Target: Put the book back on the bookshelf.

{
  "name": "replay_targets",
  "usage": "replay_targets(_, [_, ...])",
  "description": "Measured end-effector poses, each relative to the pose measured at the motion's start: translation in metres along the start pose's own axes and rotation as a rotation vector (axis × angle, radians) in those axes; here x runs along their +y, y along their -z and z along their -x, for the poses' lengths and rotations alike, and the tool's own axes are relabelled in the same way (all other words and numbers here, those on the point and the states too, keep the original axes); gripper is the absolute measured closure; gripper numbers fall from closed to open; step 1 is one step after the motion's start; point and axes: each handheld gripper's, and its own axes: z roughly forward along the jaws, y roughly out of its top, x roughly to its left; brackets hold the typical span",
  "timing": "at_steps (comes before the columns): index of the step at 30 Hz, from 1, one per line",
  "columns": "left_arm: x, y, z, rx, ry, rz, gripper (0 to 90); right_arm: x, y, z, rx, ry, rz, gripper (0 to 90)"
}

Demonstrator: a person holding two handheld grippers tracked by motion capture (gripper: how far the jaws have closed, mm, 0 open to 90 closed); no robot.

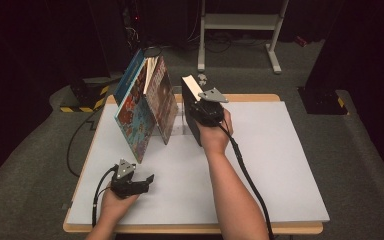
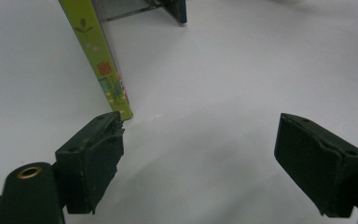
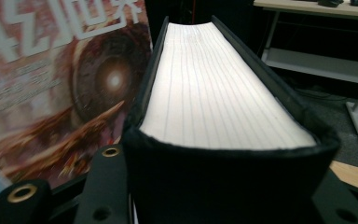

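High view first: my grey table [image 1: 280, 165] carries two big picture books [image 1: 145, 107] leaning together like a tent at the far left. Just right of them my right gripper [image 1: 200, 112] is clamped on a thick black book [image 1: 191, 97], held upright on its edge; the gripper and my hand hide its lower half. In the right gripper view its white page block [image 3: 214, 88] runs away from me between the black covers, and a red cover [image 3: 51, 93] beside it is cut off. Near left, my left gripper [image 1: 147, 180] is unclenched, holding nothing, its pads [image 2: 93, 158] spread just short of a green book spine [image 2: 98, 56].
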Motion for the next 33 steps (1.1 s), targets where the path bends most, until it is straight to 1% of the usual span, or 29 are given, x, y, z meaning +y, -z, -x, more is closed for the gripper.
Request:
replay_targets(7, [0.000, 0.000, -0.001, -0.008, 0.009, 0.000, 16.0, 0.001, -0.030, 0.004, -0.042, -0.026, 0.012, 53.8])
replay_targets(8, [0.000, 0.000, -0.001, -0.007, 0.003, 0.001, 16.0, 0.001, -0.032, 0.005, -0.043, -0.030, 0.011, 53.8])
replay_targets(11, [0.000, 0.000, -0.001, -0.009, 0.006, 0.004, 16.0, -0.001, -0.041, 0.006, -0.048, -0.035, 0.016, 53.8])
replay_targets(14, [0.000, 0.000, -0.001, -0.008, 0.002, 0.002, 16.0, -0.004, -0.048, 0.003, -0.051, -0.019, 0.010, 53.7])
replay_targets(15, [0.000, 0.000, -0.001, -0.009, 0.002, 0.001, 16.0, -0.005, -0.048, 0.002, -0.054, -0.022, 0.015, 53.7])
replay_targets(19, [0.000, 0.000, -0.001, -0.007, 0.000, 0.003, 16.0, -0.009, -0.047, 0.000, -0.061, -0.016, 0.019, 53.3])
replay_targets(24, [0.000, 0.000, 0.000, -0.007, 0.000, 0.001, 16.0, -0.015, -0.043, -0.001, -0.060, -0.035, 0.013, 52.2])
replay_targets(26, [0.000, 0.000, 0.000, -0.008, -0.003, 0.001, 16.0, -0.016, -0.043, -0.002, -0.054, -0.031, 0.013, 51.2])
replay_targets(28, [0.000, 0.000, 0.000, -0.010, -0.002, 0.000, 16.0, -0.015, -0.040, -0.001, -0.038, -0.039, -0.006, 48.2])
replay_targets(30, [0.000, 0.000, 0.000, -0.007, -0.001, -0.003, 16.0, -0.017, -0.034, 0.002, -0.007, -0.061, -0.027, 44.2])
replay_targets(31, [0.000, 0.000, 0.000, -0.007, -0.003, -0.003, 16.0, -0.021, -0.029, 0.003, 0.003, -0.062, -0.038, 44.3])
replay_targets(33, [0.000, 0.000, 0.001, -0.009, 0.001, 0.001, 16.0, -0.029, -0.018, 0.005, 0.020, -0.058, -0.042, 44.8])
